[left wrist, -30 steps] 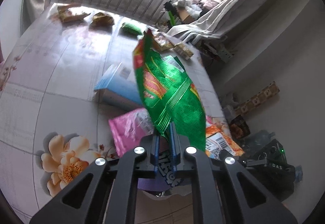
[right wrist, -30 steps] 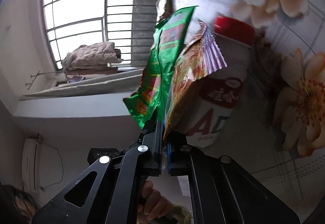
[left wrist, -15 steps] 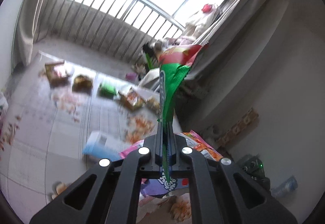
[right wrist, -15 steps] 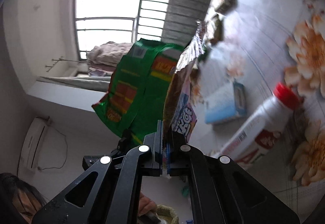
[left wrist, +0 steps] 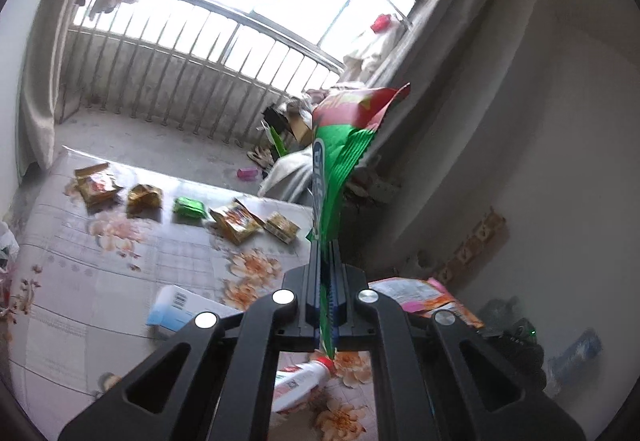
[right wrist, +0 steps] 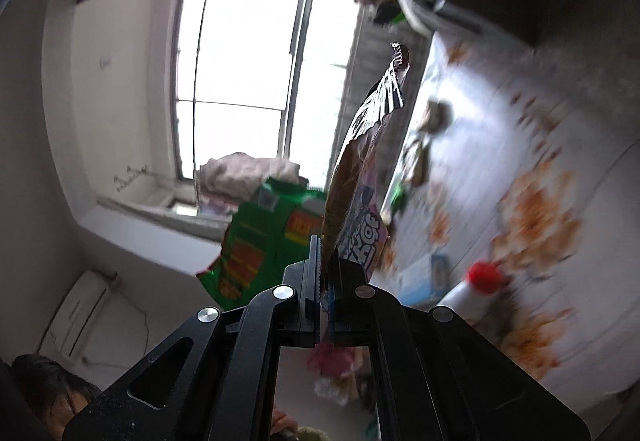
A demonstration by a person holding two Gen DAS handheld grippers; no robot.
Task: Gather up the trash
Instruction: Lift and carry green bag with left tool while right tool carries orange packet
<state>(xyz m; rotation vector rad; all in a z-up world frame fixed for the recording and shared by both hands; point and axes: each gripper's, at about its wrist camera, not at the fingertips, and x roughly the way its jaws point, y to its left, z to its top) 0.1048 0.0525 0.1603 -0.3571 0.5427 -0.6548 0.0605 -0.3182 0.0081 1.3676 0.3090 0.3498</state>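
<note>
My left gripper (left wrist: 326, 247) is shut on a green and red snack bag (left wrist: 334, 169), which stands up edge-on, high above the flowered table (left wrist: 120, 253). The right gripper (right wrist: 326, 261) is shut on a purple and silver snack wrapper (right wrist: 360, 201) that rises from its jaws. That same green bag (right wrist: 260, 241) hangs just left of the right gripper in the right wrist view. Several more wrappers (left wrist: 140, 197) lie along the table's far edge.
A white bottle with a red cap (left wrist: 300, 381) and a blue-white box (left wrist: 180, 309) lie on the table near me. An orange and pink wrapper (left wrist: 424, 293) lies at the right. A window with railings (left wrist: 200, 89) is beyond. A person's hair (right wrist: 48, 389) shows at the lower left.
Both grippers have risen away from the table with their wrappers. The left view tipped up towards the window and the green bag turned edge-on; the right view swung and the table slid to the right.
</note>
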